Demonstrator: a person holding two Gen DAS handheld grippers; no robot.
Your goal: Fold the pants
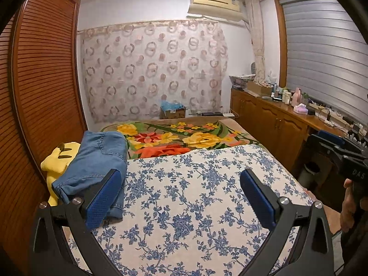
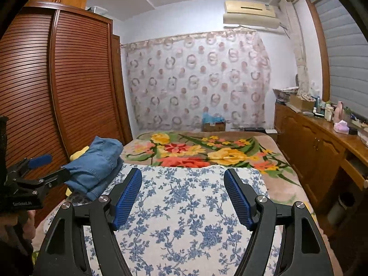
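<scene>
Folded blue denim pants point(image 1: 96, 161) are seen lying at the left edge of the blue-and-white floral bedsheet point(image 1: 195, 195), against a yellow plush toy point(image 1: 58, 158). Left gripper point(image 1: 181, 197) is spread wide, empty. Right gripper point(image 2: 182, 197) is also spread, nothing between.

Each gripper is a matte black frame with two curved, cut-out arms ending in fingers faced with ribbed blue pads point(image 1: 103, 197). Round silver screws point(image 1: 283, 200) sit at the finger joints. The left gripper point(image 1: 181, 197) shows this up close; the right gripper point(image 2: 182, 197) matches it. At 3 o'clock in the left view, its black body bears white letters "DAS".
</scene>
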